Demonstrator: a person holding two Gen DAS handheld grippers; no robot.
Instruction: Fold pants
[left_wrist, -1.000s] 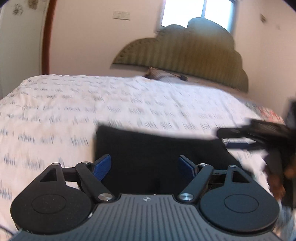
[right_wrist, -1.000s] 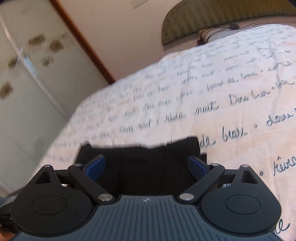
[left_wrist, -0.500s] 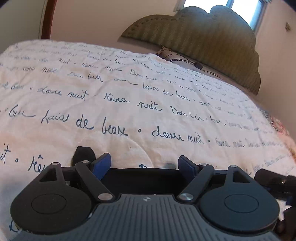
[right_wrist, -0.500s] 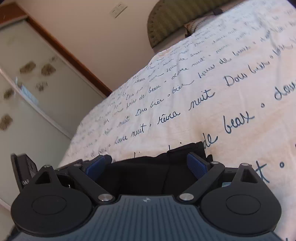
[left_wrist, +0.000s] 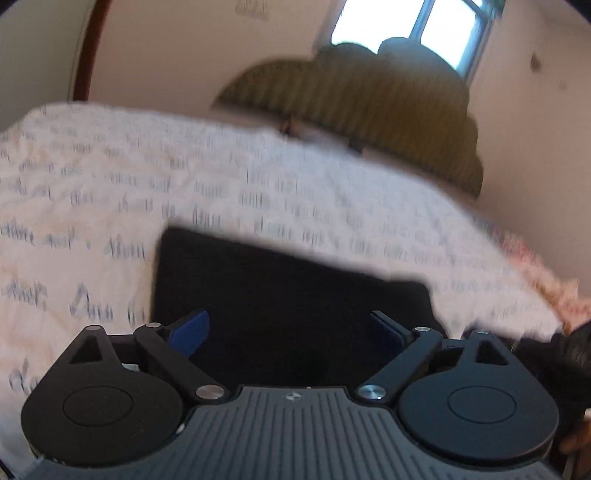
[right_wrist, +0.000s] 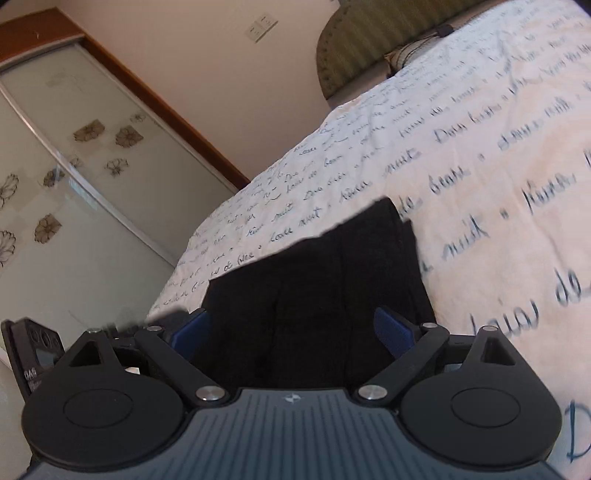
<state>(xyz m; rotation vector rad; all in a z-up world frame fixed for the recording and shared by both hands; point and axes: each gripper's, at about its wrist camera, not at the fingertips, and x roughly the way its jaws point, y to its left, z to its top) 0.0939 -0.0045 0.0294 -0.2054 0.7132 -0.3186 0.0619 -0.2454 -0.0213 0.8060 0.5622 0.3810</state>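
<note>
Black pants (left_wrist: 280, 288) lie folded into a flat rectangle on the white bed cover (left_wrist: 110, 184). My left gripper (left_wrist: 288, 328) hovers at their near edge with its jaws opening wide; the cloth lies under and beyond the blue pads (left_wrist: 188, 332), which do not press on it. In the right wrist view the pants (right_wrist: 325, 273) show a lengthwise fold line. My right gripper (right_wrist: 291, 325) stands open over their near end, its pads (right_wrist: 393, 328) wide apart and nothing pinched between them.
The bed cover (right_wrist: 480, 166) bears blue script writing. An olive headboard (left_wrist: 369, 92) and a window (left_wrist: 406, 22) stand at the far end. A sliding door with flower prints (right_wrist: 74, 166) runs along the bed's left side. The other gripper (right_wrist: 33, 350) shows at lower left.
Half a second ago both cameras sat low at the pants' edge on the bed. Both have pulled back, so more of the folded pants shows. The left jaws stand slightly wider.
</note>
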